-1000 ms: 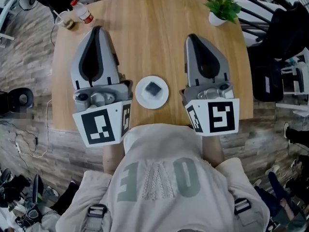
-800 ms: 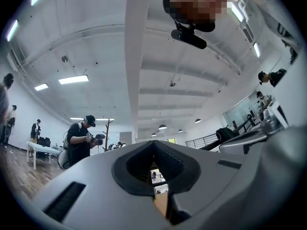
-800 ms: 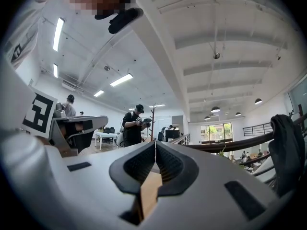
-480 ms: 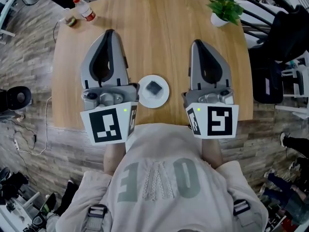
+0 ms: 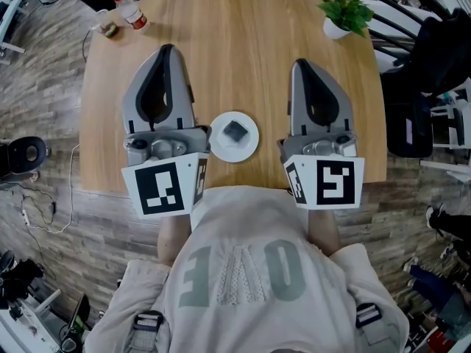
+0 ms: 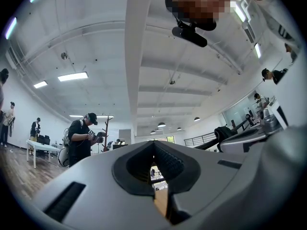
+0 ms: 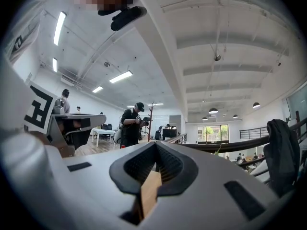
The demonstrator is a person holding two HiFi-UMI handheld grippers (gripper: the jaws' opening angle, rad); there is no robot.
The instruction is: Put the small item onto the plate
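Note:
A small dark square item [image 5: 235, 131] lies in the middle of a white round plate [image 5: 218, 144] on the wooden table [image 5: 235, 43]. My left gripper [image 5: 166, 50] rests on the table just left of the plate, its jaws shut with nothing between them. My right gripper [image 5: 300, 63] rests to the right of the plate, also shut and empty. In the left gripper view the left gripper [image 6: 154, 145] points out over the table into the room. The right gripper view shows the right gripper [image 7: 156, 147] doing the same. Neither gripper touches the plate or the item.
A potted green plant [image 5: 337, 9] stands at the table's far right corner. A small bottle [image 5: 129, 13] and a cup [image 5: 105, 26] stand at the far left corner. A chair draped with dark clothing [image 5: 430, 50] is beside the table's right edge.
The left gripper has shifted right, closer to the plate, and the right gripper has shifted slightly. In the last half second nothing visibly moved.

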